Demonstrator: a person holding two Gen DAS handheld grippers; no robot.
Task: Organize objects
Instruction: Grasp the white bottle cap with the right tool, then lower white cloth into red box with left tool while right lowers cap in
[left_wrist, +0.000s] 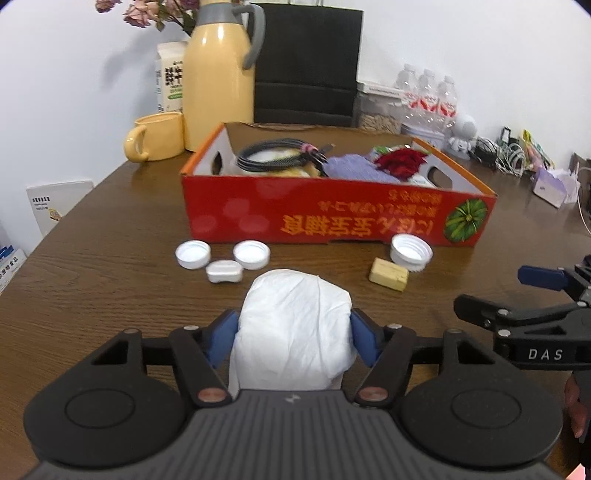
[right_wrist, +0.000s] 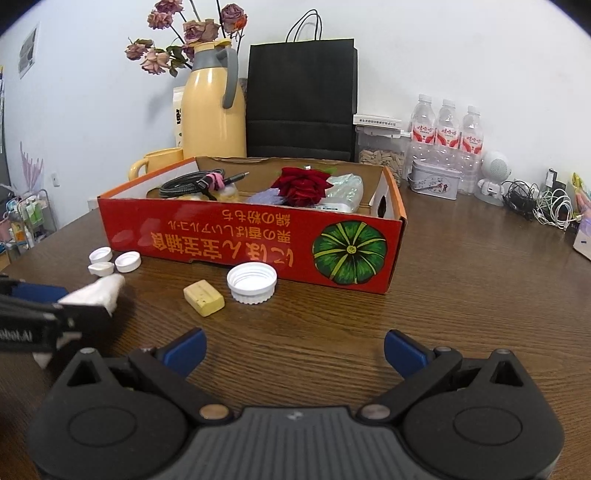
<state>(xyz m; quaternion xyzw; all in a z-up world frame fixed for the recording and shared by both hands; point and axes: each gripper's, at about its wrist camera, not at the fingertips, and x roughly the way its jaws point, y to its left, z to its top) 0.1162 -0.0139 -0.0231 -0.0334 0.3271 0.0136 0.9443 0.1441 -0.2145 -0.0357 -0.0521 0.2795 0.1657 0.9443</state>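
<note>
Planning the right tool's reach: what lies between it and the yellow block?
Only bare brown wooden table lies between the open right tool and the yellow rectangular block, seen in the right wrist view.

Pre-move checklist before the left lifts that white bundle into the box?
1. Left gripper pads on both sides of the white tissue bundle: ok, pads touch it.
2. Grip firm enough to lift: cannot tell.
3. Right gripper open and empty: ok.
4. Right gripper clear of the left's path: ok, it sits off to the side.
5. Path to the red cardboard box: not ok, white caps and a small white case lie directly ahead.
6. Free room in the box: cannot tell.
</note>
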